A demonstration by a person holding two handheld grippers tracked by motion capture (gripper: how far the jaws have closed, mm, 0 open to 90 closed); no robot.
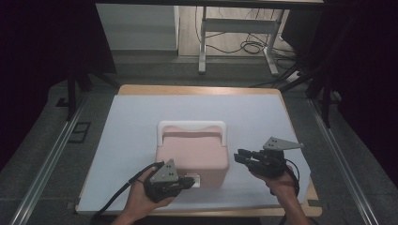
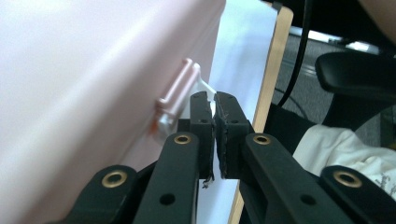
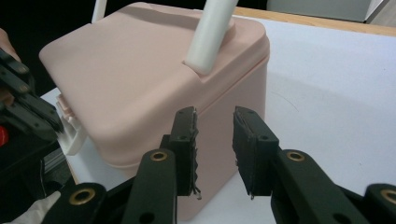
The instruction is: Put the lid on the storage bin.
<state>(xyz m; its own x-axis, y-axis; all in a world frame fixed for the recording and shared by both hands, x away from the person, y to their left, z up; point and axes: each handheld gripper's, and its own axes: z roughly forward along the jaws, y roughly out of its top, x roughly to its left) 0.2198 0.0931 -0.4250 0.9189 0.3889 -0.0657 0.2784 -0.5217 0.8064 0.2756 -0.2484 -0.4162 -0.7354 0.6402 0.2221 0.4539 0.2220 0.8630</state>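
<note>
A pink lidded box (image 1: 192, 157) with a white handle (image 1: 191, 125) stands in the middle of the table. On its front wall sits a white latch (image 1: 196, 180). My left gripper (image 1: 190, 182) is at that wall. In the left gripper view it (image 2: 214, 100) is shut on the white tab of the latch (image 2: 205, 87), right beside the box wall (image 2: 93, 70). My right gripper (image 1: 240, 157) hovers off the box's right side. In the right gripper view it (image 3: 214, 116) stands open just short of the box corner (image 3: 140, 70), with nothing between its jaws.
A white sheet (image 1: 263, 115) covers the wooden table, whose edge (image 1: 197, 89) shows at the back. Bare sheet lies behind and on both sides of the box. Beyond the table are a desk frame (image 1: 202, 42) and floor cables (image 1: 248, 47).
</note>
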